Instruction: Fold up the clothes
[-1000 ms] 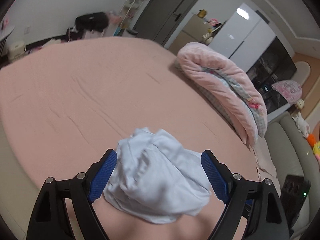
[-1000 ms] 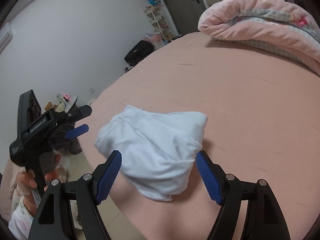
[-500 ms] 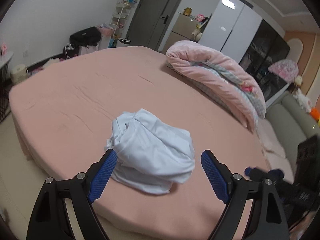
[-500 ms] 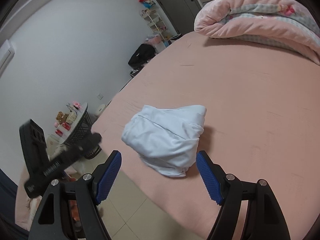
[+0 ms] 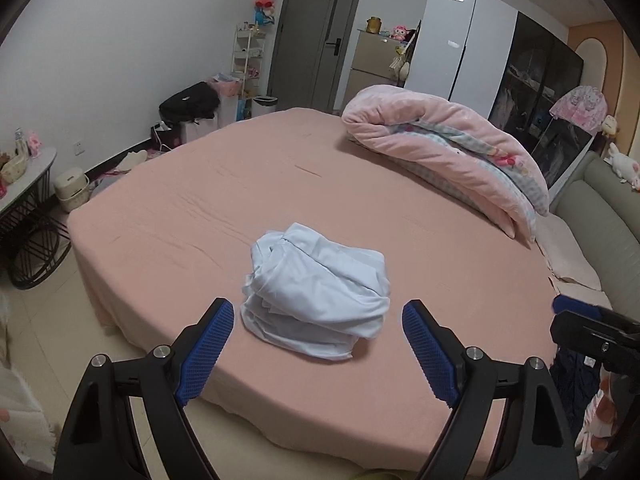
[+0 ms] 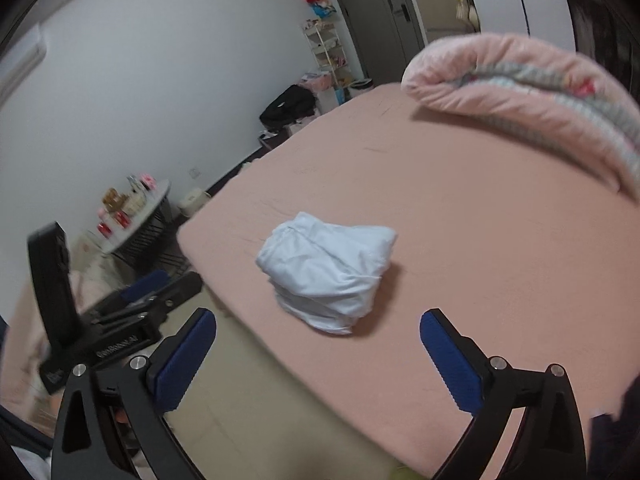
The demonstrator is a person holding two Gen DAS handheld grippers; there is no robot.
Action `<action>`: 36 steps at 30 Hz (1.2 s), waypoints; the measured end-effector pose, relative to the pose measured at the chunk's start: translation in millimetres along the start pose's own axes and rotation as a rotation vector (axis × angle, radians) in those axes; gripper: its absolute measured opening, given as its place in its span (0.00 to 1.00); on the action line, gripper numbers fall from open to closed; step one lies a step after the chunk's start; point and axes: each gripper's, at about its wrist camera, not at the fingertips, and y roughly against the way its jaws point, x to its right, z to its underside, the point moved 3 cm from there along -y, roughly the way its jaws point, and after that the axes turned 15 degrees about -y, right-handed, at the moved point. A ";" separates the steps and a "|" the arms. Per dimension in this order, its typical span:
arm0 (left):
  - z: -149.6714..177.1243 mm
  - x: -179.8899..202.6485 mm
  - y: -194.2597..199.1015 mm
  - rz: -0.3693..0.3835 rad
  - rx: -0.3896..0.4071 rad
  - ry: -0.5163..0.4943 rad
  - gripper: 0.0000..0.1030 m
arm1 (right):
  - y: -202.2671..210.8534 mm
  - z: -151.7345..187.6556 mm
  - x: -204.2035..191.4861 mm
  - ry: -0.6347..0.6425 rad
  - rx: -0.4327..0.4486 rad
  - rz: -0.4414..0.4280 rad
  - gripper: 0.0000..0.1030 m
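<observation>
A folded bundle of pale blue-white cloth lies near the front edge of a wide bed covered with a smooth salmon-pink sheet. The bundle is a compact, layered stack with creased edges, and nothing touches it.

The left gripper, black with blue ribbed pads, hangs above the bed's near edge with its jaws wide apart. The bundle shows between the two fingers in the left wrist view, but it lies farther off on the sheet and the pads stand clear of it.

The right gripper, of the same make, has its jaws opening, now spread very wide, with nothing pressed between them. In the right wrist view the bundle rests beyond the fingertips, on the bed's corner area, above pale floor tiles.

A rolled pink plush quilt with a checked lining lies along the far right side of the bed, well apart from the bundle. A round side table with a dark wire base stands beside the bed's left edge.
</observation>
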 end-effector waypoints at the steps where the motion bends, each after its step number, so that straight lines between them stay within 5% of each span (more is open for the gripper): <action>1: 0.1 2.3 4.2 -0.017 0.000 -0.008 0.84 | 5.4 -0.1 -0.6 0.010 0.011 0.014 0.99; 8: 5.3 21.4 36.5 -0.170 0.043 -0.002 0.84 | 27.5 -0.2 -2.1 0.046 0.020 0.048 1.00; 16: 0.2 48.3 61.4 -0.186 0.042 -0.023 0.85 | 41.1 7.2 -9.5 0.150 0.052 0.120 1.00; 20: -1.7 56.7 72.6 -0.258 0.053 -0.053 0.85 | 50.6 8.3 -8.8 0.182 0.076 0.147 1.00; 29: 2.9 76.1 67.4 -0.203 -0.005 -0.115 0.85 | 57.7 12.5 -4.0 0.220 0.083 0.170 1.00; 36: 5.5 73.5 70.1 -0.233 -0.003 -0.104 0.85 | 46.7 19.4 -2.1 0.224 0.044 0.182 1.00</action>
